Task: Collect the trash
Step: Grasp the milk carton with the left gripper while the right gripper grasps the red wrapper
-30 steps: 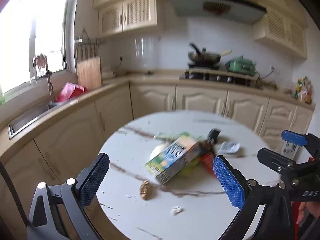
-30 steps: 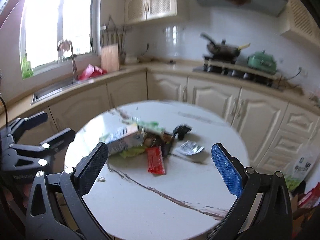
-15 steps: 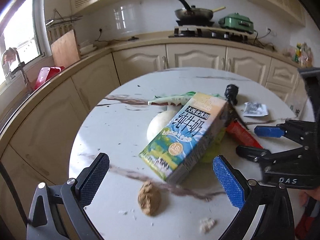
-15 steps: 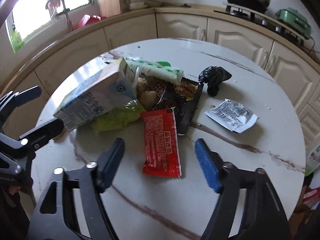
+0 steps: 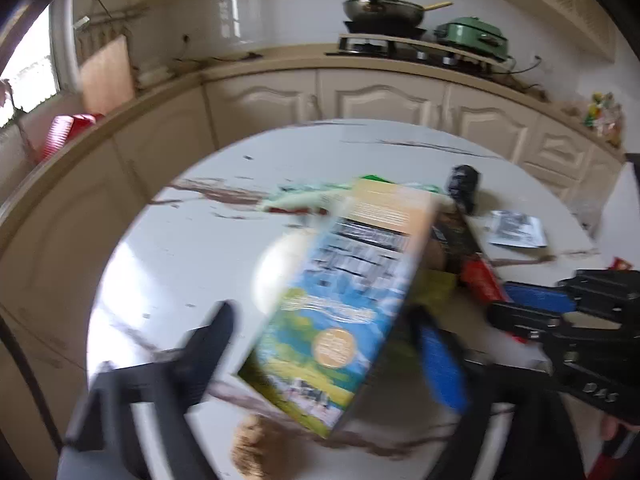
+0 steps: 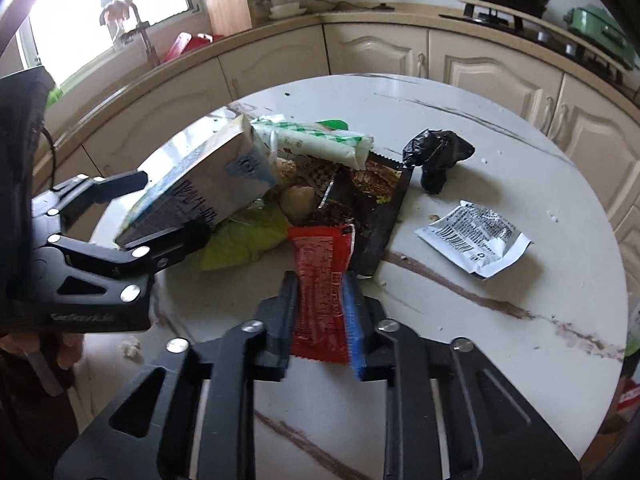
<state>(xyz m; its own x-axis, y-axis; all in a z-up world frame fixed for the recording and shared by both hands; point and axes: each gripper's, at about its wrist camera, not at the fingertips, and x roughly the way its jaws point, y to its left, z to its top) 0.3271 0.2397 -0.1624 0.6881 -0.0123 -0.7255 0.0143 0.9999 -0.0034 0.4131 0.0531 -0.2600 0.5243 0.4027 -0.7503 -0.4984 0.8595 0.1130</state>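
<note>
1. The right gripper (image 6: 320,312) is closing its jaws on the red wrapper (image 6: 322,280); the pads are already pressing the near end of it, so it is holding this wrapper.
2. The left gripper (image 5: 320,356) is closing around the milk carton (image 5: 340,304). The carton is sitting between the jaws, but the left view is blurred. In the right view one finger (image 6: 172,240) is lying against the carton's side, and I cannot tell if the other is touching.
3. I judge the task is only beginning: nothing is looking collected yet, and no bin is showing.
4. Taking the carton as landmark, these are still lying on the round marble table (image 6: 500,152): a green-white packet (image 6: 316,142) just behind it, a dark wrapper (image 6: 376,208) and a yellow-green bag (image 6: 244,240) beside and under it, a black bag (image 6: 436,156) and a silver sachet (image 6: 476,236) well apart on the far side from the left gripper, and a brown lump (image 5: 248,444) just in front of it.
5. Behind the carton, cream cabinets (image 5: 384,100) are running around the room, with a pan (image 5: 380,10) and a green pot (image 5: 472,34) on the stove.
</note>
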